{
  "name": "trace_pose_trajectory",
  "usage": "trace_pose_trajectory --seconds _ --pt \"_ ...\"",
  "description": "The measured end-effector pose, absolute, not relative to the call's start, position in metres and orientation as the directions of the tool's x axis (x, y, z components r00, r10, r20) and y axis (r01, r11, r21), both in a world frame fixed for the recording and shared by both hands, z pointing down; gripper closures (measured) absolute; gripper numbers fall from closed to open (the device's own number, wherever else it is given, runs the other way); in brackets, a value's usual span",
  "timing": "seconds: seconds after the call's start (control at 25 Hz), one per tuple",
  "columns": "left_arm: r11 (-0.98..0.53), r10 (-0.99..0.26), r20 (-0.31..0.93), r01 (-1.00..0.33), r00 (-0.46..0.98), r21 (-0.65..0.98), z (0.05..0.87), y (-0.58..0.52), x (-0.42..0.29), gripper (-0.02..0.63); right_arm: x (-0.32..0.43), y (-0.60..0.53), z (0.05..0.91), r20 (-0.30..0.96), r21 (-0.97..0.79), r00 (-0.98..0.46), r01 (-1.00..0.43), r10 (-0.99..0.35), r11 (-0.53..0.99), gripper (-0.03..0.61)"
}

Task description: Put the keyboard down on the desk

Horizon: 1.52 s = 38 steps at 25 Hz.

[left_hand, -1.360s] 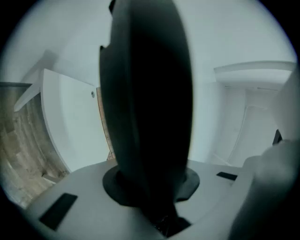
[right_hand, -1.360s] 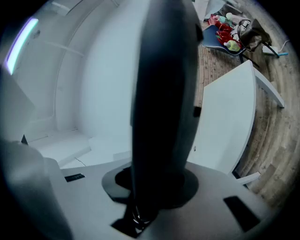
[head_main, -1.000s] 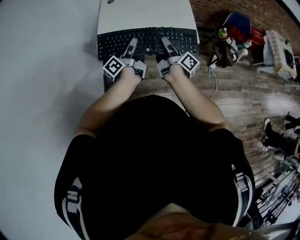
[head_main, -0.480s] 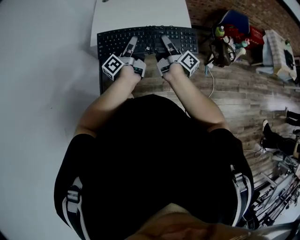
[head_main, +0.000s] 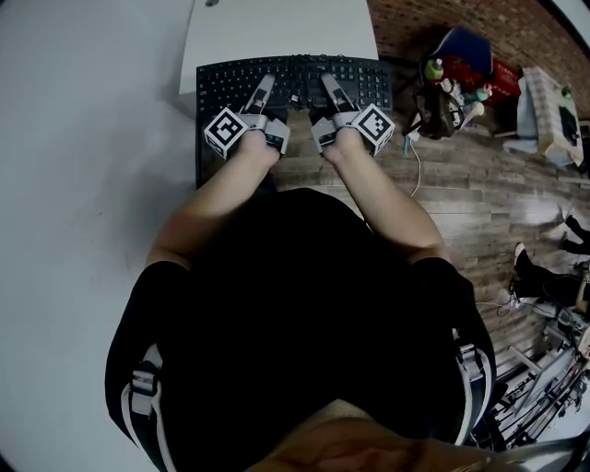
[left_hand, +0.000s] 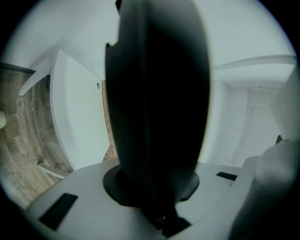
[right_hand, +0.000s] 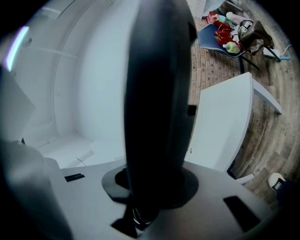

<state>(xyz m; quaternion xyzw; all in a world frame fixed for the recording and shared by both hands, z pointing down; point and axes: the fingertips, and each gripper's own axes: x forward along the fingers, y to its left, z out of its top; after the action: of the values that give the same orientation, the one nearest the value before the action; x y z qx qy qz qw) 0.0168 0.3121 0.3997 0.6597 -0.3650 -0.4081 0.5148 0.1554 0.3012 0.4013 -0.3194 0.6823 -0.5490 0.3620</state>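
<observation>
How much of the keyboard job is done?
Done: the left tongs and right tongs each pinch the keyboard. In hand: they hold it at the near edge of the desk, seemingly not resting on it yet. Left: lay it flat on the desk and let go.

The head view looks steeply down, while both gripper views (very close in) face the white tabletop (head_main: pixel 277 28) all three share.

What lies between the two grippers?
In the head view, only a stretch of the keyboard lies between the left gripper and right gripper.
</observation>
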Motion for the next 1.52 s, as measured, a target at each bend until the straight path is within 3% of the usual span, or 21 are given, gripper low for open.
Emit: trace_pose_trajectory --seconds 1.16,1.52 --pt "-0.182 -0.890 -0.162 -0.006 0.427 0.983 0.467 0.248 0.003 0.534 0.141 0.242 0.462 -0.095 -0.983 -0.528 -0.083 -0.844 0.163 0.477" --pt "-0.145 -0.885 -0.132 0.006 0.446 0.989 0.478 0.153 -0.052 0.534 0.088 0.149 0.474 -0.063 -0.987 -0.510 -0.094 -0.858 0.128 0.477"
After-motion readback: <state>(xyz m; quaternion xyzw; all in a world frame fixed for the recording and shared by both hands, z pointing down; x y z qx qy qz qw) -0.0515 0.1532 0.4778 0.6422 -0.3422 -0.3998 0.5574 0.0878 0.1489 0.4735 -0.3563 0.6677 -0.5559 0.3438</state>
